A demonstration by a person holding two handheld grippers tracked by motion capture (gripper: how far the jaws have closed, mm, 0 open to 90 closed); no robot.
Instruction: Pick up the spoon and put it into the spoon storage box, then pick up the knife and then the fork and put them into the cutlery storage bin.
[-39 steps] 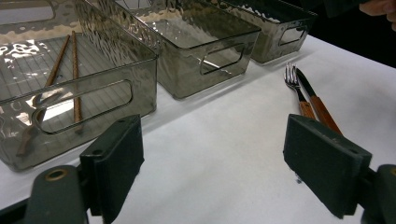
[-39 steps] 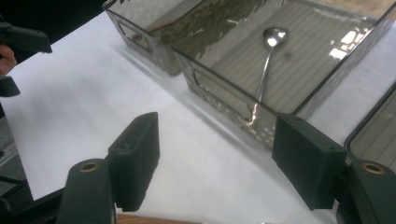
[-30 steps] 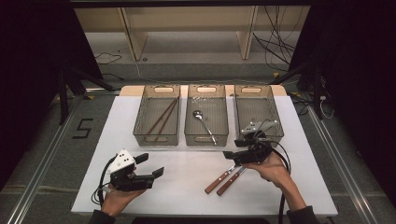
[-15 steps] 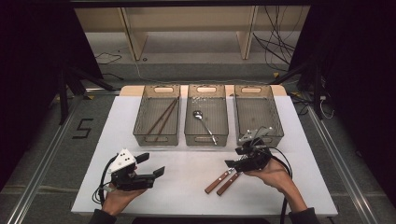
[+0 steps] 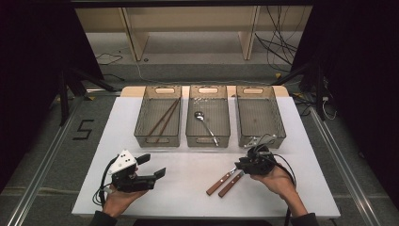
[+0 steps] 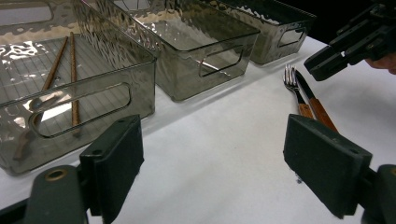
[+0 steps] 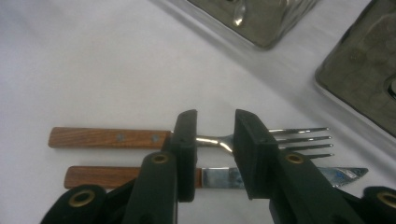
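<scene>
Fork: wooden-handled fork [image 7: 196, 138] lies flat on the white table [image 5: 188, 165], front right, just in front of the right bin [image 5: 260, 116]; also seen in the left gripper view [image 6: 292, 81].
Knife: wooden-handled knife [image 7: 140, 177] lies alongside the fork, parallel, just beside it, on the person's side.
Right gripper: right gripper [image 7: 214, 154] is down over the fork neck, one jaw on each side of the metal shank; jaws have just been closing and stand narrow. Can't tell if the pads press on the fork yet.
Left gripper: left gripper [image 6: 210, 168] is held low over the front left of the table, jaws wide, nothing between them.
Surface: white tabletop, matte, mostly bare in front of the bins; wooden strip at the far edge.
Bins: three clear bins in a row at the back; left bin [image 5: 158, 117] holds chopsticks [image 5: 163, 120], middle bin [image 5: 207, 117] holds a spoon [image 5: 205, 125].
Room: dark curtains on both sides, wooden shelf frame and cables on the floor behind; a "5" marked on the floor left of the table.
Open room: wide bare strip between the two grippers; fork sits well in from the right and front edges.
Fork axis: long axis diagonal in the high view, tines toward the right bin, handle toward the front centre.
</scene>
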